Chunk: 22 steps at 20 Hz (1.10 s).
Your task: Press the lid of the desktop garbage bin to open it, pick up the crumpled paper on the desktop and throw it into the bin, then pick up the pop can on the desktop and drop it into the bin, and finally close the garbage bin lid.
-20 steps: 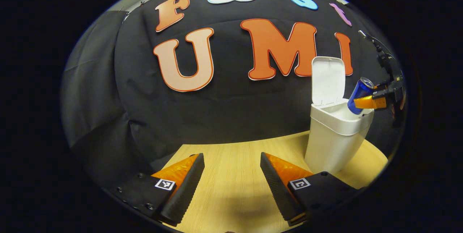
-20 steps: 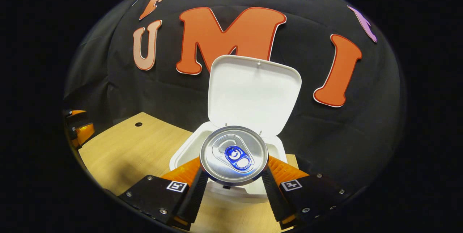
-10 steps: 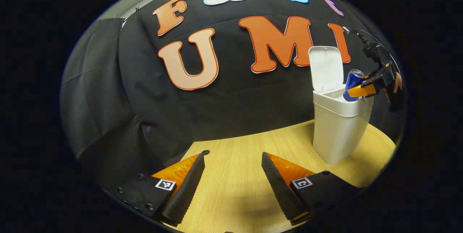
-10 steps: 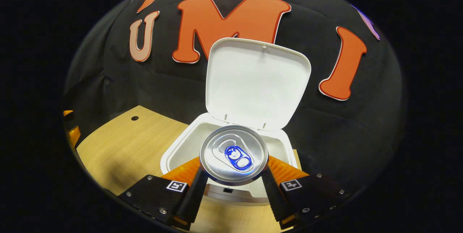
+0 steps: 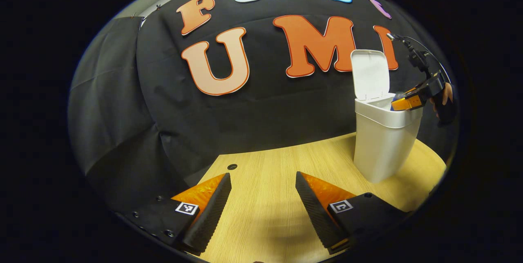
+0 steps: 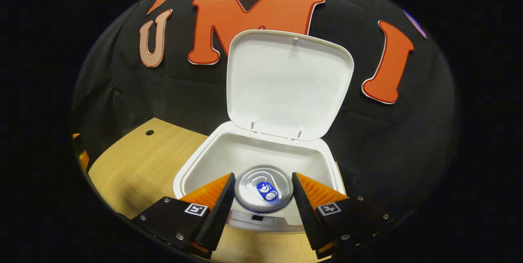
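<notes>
The white desktop bin [image 5: 384, 144] stands on the wooden table with its lid [image 5: 369, 75] upright and open. In the right gripper view the blue pop can [image 6: 264, 187] sits top-up inside the bin's mouth, below the bin rim [image 6: 196, 165] and in front of the raised lid [image 6: 288, 83]. My right gripper [image 6: 263, 177] hovers over that mouth, open, its fingers apart from the can. From the left gripper view the right gripper [image 5: 402, 101] is at the bin's top edge, with only a sliver of the can [image 5: 393, 107] visible. My left gripper [image 5: 263, 179] is open over bare table.
The wooden table [image 5: 265, 214] runs from my left gripper to the bin, with a small round hole [image 5: 232, 166] near its back edge. A hand [image 5: 445, 99] holds the right gripper beside the bin. The left gripper [image 6: 83, 159] sits at the table's far left.
The right gripper moved the can over the bin's mouth and let it go; the can has sunk below the rim. The left gripper barely moved.
</notes>
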Each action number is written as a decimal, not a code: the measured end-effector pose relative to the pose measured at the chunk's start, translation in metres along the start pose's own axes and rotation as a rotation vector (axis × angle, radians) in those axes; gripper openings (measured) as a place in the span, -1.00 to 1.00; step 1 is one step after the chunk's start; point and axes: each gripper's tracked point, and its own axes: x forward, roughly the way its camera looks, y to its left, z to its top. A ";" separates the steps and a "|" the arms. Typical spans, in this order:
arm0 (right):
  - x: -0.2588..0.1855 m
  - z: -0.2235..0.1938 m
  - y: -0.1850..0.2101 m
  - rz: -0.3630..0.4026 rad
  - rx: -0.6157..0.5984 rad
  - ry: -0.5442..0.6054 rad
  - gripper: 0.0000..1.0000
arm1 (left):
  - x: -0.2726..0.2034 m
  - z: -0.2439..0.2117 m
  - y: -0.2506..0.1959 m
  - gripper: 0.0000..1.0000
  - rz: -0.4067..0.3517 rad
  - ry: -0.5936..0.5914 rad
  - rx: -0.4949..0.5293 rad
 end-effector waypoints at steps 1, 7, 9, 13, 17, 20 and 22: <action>-0.001 0.004 -0.002 -0.002 0.000 -0.006 0.64 | 0.001 0.000 0.000 1.00 -0.001 -0.001 -0.003; -0.010 0.045 -0.019 -0.027 -0.008 -0.072 0.64 | 0.003 0.001 -0.003 1.00 -0.011 -0.008 -0.009; -0.014 0.064 -0.026 -0.042 -0.019 -0.105 0.63 | 0.003 0.001 -0.003 1.00 -0.014 -0.008 -0.011; -0.018 0.102 -0.038 -0.063 -0.038 -0.162 0.61 | 0.002 -0.001 0.000 1.00 -0.006 -0.007 -0.009; -0.024 0.142 -0.042 -0.075 -0.055 -0.238 0.62 | 0.000 -0.004 0.007 1.00 0.021 0.003 -0.009; -0.028 0.167 -0.043 -0.083 -0.058 -0.281 0.61 | -0.002 -0.008 0.013 1.00 0.041 0.011 0.007; -0.029 0.181 -0.044 -0.084 -0.064 -0.305 0.60 | -0.003 -0.010 0.016 1.00 0.048 0.018 0.008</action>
